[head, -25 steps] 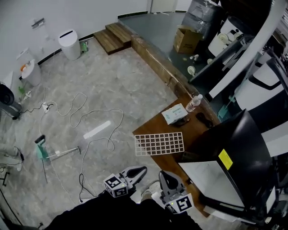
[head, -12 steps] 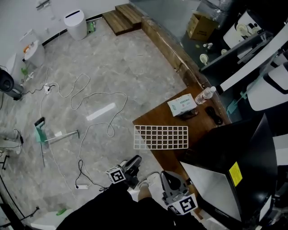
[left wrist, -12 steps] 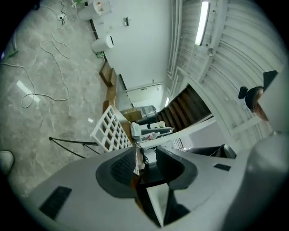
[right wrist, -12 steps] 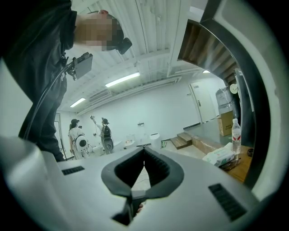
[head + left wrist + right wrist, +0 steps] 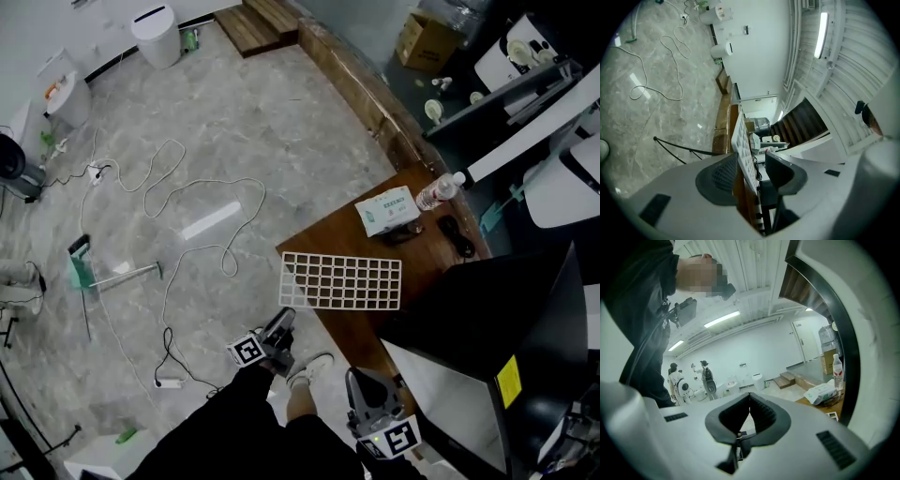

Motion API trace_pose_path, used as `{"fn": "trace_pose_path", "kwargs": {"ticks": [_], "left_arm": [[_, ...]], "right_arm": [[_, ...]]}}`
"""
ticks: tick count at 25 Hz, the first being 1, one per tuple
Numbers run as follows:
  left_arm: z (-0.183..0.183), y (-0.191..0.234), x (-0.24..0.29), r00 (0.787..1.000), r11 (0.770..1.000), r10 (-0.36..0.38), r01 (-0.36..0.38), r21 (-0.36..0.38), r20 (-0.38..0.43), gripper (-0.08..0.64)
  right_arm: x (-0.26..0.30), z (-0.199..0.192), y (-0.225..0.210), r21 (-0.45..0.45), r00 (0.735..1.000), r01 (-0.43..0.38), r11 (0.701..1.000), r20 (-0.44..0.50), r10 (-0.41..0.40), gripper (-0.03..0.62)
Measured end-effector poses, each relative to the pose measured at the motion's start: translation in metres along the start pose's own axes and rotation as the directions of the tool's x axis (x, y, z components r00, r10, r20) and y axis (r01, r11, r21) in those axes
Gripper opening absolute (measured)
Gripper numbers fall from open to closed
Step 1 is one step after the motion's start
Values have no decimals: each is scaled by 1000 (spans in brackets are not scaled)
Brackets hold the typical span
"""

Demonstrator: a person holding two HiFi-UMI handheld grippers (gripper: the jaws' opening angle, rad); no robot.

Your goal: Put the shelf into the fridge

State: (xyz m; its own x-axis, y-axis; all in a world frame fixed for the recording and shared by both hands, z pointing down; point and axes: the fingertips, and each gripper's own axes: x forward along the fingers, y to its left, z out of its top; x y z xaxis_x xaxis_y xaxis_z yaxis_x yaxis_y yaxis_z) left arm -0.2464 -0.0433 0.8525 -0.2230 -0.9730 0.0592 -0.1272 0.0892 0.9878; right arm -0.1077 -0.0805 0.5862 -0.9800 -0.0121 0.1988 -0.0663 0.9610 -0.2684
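White wire-grid shelf (image 5: 341, 281) on wooden table (image 5: 342, 237)

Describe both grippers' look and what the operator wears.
The left gripper and right gripper match: light grey moulded bodies, dark ribbed pads, each carrying a white cube with black square markers. No cables show on them. The person wears dark clothing and a light shoe.

Fridge (image 5: 487, 309) cut by bottom edge, shelf (image 5: 739, 136) end hidden behind left hand-held gripper (image 5: 751, 173)
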Motion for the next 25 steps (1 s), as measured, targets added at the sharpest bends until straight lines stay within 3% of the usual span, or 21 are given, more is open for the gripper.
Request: {"fn": "trace_pose_path", "kwargs": {"ticks": [9, 19, 20, 22, 25], "left_arm": [[-1, 26, 18, 1000, 1000, 11, -10, -28, 27, 176], [26, 33, 47, 997, 998, -2, 6, -63, 73, 175], [27, 32, 49, 997, 998, -1, 5, -58, 72, 164], [29, 29, 51, 998, 999, -4, 8, -49, 70, 43], [30, 21, 51, 996, 996, -39, 46, -83, 82, 35]], "right_arm": [[-15, -27, -13, 22, 999, 24, 999, -37, -23, 6], [-12, -40, -14, 32, 997, 52, 998, -62, -50, 6], [-12, -39, -15, 30, 997, 53, 998, -59, -51, 6], [-13, -36, -17, 31, 997, 56, 998, -50, -54, 6], [-17, -37, -20, 40, 996, 66, 997, -57, -64, 6]]}}
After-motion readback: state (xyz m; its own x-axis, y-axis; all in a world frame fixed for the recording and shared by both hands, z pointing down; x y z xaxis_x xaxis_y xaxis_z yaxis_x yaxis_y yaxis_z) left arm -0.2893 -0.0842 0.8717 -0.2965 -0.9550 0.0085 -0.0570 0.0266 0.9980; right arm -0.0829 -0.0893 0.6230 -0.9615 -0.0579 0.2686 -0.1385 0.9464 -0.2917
